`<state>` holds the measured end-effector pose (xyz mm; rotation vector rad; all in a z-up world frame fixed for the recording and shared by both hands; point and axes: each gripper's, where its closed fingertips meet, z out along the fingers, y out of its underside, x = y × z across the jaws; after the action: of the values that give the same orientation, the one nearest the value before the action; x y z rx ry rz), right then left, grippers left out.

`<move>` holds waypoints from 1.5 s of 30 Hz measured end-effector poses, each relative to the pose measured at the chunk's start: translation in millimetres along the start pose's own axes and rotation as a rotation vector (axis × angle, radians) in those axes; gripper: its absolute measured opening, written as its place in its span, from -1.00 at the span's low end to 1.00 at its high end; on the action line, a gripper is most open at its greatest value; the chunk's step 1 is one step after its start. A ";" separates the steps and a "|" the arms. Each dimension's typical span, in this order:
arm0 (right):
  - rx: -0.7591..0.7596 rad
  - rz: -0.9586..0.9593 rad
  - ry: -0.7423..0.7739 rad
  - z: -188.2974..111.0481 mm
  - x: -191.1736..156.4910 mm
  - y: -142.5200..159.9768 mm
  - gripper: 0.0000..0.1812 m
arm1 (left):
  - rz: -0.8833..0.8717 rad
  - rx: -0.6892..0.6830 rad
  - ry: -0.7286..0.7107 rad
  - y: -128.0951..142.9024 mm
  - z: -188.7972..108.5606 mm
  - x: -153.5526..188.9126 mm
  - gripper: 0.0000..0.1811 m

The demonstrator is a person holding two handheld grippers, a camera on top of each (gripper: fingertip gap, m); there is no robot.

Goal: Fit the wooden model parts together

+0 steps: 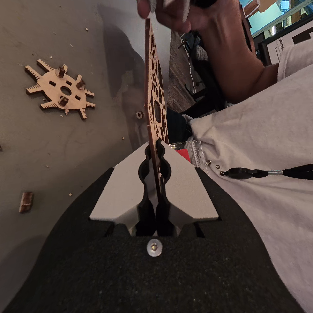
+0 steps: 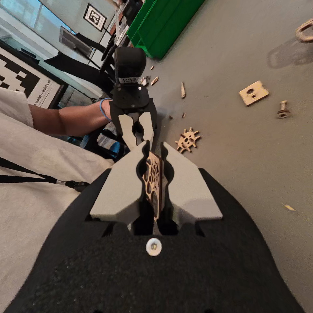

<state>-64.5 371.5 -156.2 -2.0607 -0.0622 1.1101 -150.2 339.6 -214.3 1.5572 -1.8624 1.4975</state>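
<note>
A thin laser-cut wooden sheet (image 1: 155, 94) with many cut-outs is held edge-on between both grippers above the grey table. My left gripper (image 1: 153, 144) is shut on its near end; it also shows in the right wrist view (image 2: 141, 140). My right gripper (image 2: 154, 145) is closed around the sheet's other end (image 2: 153, 177), which sits tilted between the pads. A flat wooden hub with toothed spokes (image 1: 61, 89) lies on the table to the left of the sheet, apart from it; it also shows in the right wrist view (image 2: 187, 140).
On the table lie a small wooden washer (image 1: 140, 115), a small block (image 1: 26, 201), a square plate with holes (image 2: 253, 93), a spool (image 2: 283, 109), a pointed peg (image 2: 183, 89) and wood crumbs. A green bin (image 2: 162, 25) stands at the far edge. The person's white shirt (image 1: 254, 152) is close. The grippers' ends are close to 11 cm from one another.
</note>
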 end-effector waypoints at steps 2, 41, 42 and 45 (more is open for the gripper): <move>0.040 -0.014 0.020 -8.2 0.0 -6.8 -0.84 | -0.003 -0.001 0.000 0.1 0.2 -0.4 -0.98; -0.261 -0.131 -0.031 2.9 -16.2 38.0 -0.98 | 0.125 0.039 -0.050 -37.7 -15.2 6.2 -0.69; -0.275 -0.124 -0.048 6.7 -16.5 39.0 -0.98 | 0.142 0.029 -0.055 -42.3 -13.0 6.4 -0.70; -0.276 -0.102 -0.078 14.1 -18.9 40.5 -0.98 | 0.191 -0.004 -0.061 -47.7 -5.6 7.7 -0.97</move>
<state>-98.6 344.7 -174.1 -2.2264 -0.3734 1.1706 -114.7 345.9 -181.6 1.4733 -2.0992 1.5390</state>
